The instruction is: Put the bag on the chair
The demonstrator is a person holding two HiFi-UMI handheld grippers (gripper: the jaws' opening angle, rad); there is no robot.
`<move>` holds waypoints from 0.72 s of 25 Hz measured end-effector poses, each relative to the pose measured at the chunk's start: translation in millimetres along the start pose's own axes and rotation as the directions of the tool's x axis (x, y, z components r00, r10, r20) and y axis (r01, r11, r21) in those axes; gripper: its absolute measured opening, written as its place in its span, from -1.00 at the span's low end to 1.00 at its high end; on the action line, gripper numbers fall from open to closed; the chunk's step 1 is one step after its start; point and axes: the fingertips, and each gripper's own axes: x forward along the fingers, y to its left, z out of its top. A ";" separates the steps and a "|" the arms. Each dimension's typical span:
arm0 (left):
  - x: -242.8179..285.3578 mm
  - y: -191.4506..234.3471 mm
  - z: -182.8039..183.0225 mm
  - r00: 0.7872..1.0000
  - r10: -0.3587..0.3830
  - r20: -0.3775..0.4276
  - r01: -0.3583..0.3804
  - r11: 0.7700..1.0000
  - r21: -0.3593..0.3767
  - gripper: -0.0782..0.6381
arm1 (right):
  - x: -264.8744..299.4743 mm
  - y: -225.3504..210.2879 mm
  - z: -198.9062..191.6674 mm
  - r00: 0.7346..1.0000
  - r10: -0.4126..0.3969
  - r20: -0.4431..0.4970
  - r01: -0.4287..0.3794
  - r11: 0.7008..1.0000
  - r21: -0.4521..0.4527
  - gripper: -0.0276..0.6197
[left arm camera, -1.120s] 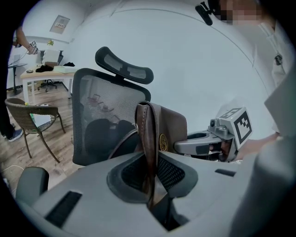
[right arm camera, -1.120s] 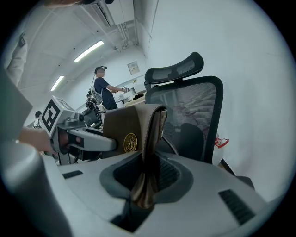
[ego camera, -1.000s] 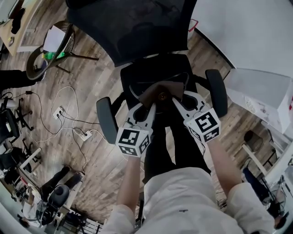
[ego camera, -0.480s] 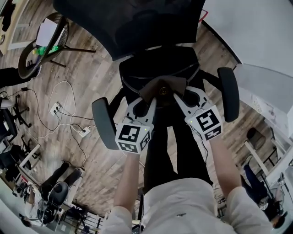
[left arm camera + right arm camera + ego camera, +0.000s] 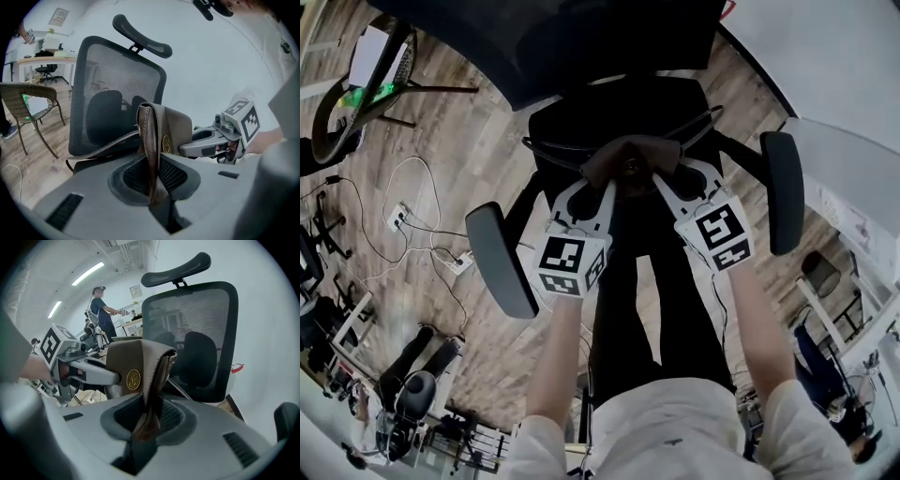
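Bag (image 5: 630, 161) of brown leather sits low over the seat of the mesh office chair (image 5: 567, 120), one end clamped in your left tongs (image 5: 607, 190), the other pinched in your right tongs (image 5: 662, 184), whose jaws have just been easing apart. You're in the set-down step. Next, I'd judge, rest its base flat on the seat, then free both ends and draw back.

Losing the chair (image 5: 609, 94) backrest past the head view's top edge. Burying the bag's (image 5: 630, 155) edges between the left gripper's (image 5: 598, 187) clamped jaws and the right gripper's (image 5: 680, 180) jaws, just easing wider. Showing the distant person (image 5: 101, 310) too small for detail.
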 end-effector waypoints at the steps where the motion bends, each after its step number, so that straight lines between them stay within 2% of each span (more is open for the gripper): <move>1: 2.5 2.3 -2.0 1.000 0.000 -0.003 0.000 1.000 0.000 -0.65 | 3.3 -1.1 -1.9 1.000 0.002 -0.004 -0.002 1.000 -0.003 -0.64; 8: 18.7 18.9 -11.9 1.000 0.001 -0.024 0.000 1.000 0.022 -0.65 | 25.7 -8.6 -13.1 0.999 0.017 -0.036 -0.018 0.999 -0.032 -0.63; 18: 52.0 34.3 -24.9 0.998 -0.002 -0.058 0.008 0.995 0.098 -0.65 | 52.5 -29.2 -30.1 0.996 0.014 -0.088 -0.020 0.998 -0.067 -0.62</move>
